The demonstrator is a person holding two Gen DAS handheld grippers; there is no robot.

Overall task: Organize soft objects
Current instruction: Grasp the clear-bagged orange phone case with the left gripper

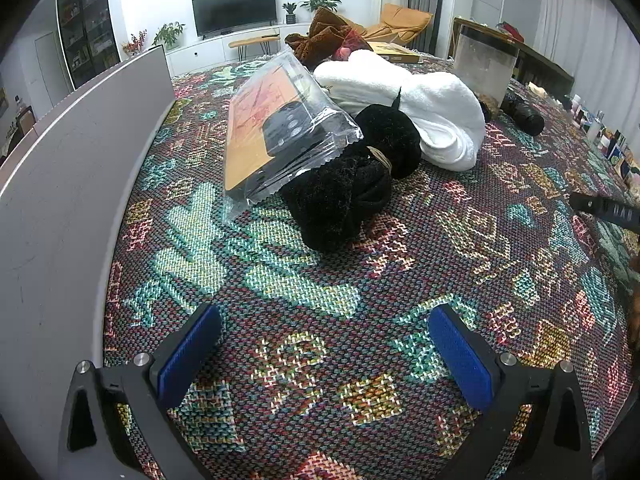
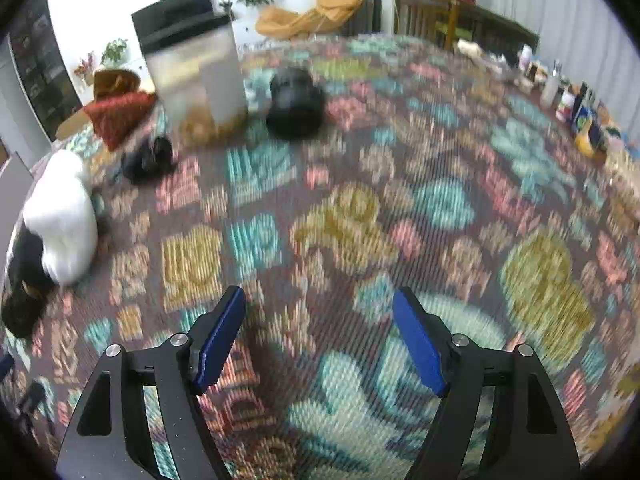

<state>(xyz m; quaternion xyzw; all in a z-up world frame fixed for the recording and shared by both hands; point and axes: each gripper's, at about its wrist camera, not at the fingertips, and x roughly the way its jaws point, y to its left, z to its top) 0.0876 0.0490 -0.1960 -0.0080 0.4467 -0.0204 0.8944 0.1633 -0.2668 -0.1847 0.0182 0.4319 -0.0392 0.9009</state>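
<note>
L gripper [image 1: 325, 344]: jaws wide apart, nothing btwn the blue pads [image 1: 188, 354]; hangs over bare patterned cloth [image 1: 460, 240] near the front edge.
R gripper [image 2: 319, 336]: jaws spread, nothing btwn them; R view is motion-blurred.

Soft items, L view:
- Black plush bundle [image 1: 348, 196]: mid-cloth, beside the grey panel [image 1: 60, 184] along the left edge.
- Clear-wrapped flat pkg [image 1: 280, 128]: leans on the black bundle.
- White towel [image 1: 432, 116]: touching the black bundle, farther in.
- Brown plush item [image 1: 316, 40]: at the far edge.

Other: frosted container [image 1: 484, 64] toward the far right corner; dark object [image 1: 524, 116] just beside it. R view: round black item [image 2: 296, 104] near the container.
</note>
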